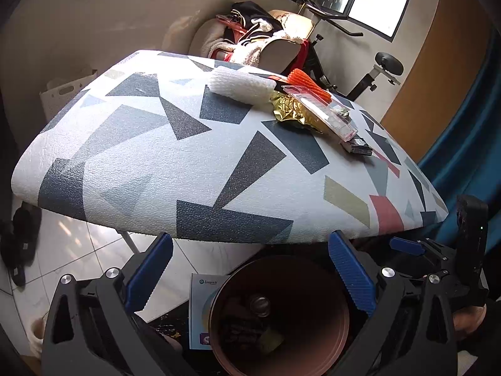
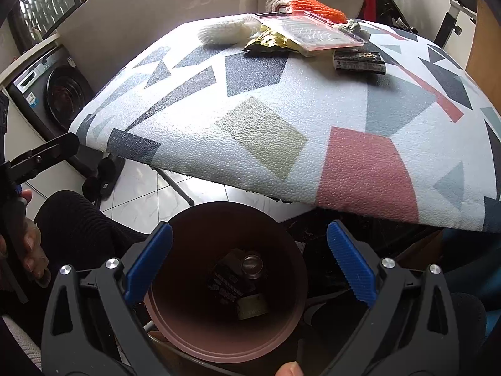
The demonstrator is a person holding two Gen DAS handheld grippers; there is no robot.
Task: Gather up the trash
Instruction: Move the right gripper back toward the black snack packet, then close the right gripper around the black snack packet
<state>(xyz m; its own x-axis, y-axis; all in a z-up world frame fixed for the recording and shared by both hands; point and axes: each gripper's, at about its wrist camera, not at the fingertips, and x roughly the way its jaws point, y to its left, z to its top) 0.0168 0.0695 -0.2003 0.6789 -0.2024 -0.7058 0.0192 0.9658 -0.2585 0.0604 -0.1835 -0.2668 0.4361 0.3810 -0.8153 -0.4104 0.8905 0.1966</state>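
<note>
A brown round bin [image 1: 313, 285] [image 2: 194, 322] stands on the floor below the table's near edge, with a small can [image 2: 251, 265] and dark wrappers inside. On the patterned table [image 1: 188, 163] [image 2: 281, 119] lie a white foam net [image 1: 239, 85] [image 2: 222, 33], a gold foil wrapper [image 1: 289, 109] [image 2: 269, 42], a clear plastic case [image 1: 322, 111] [image 2: 313, 36], an orange foam net [image 1: 308, 84] [image 2: 316, 7] and a small black packet [image 1: 358, 148] [image 2: 360, 59]. My left gripper [image 1: 250, 277] is open and empty above the bin. My right gripper [image 2: 250, 264] is open and empty over the bin.
A washing machine [image 2: 53, 94] stands at the left. A chair piled with clothes [image 1: 256, 37] and an exercise bike [image 1: 375, 72] stand behind the table. Slippers [image 1: 18, 244] lie on the tiled floor. A box [image 1: 203, 307] lies beside the bin. A blue curtain [image 1: 469, 144] hangs right.
</note>
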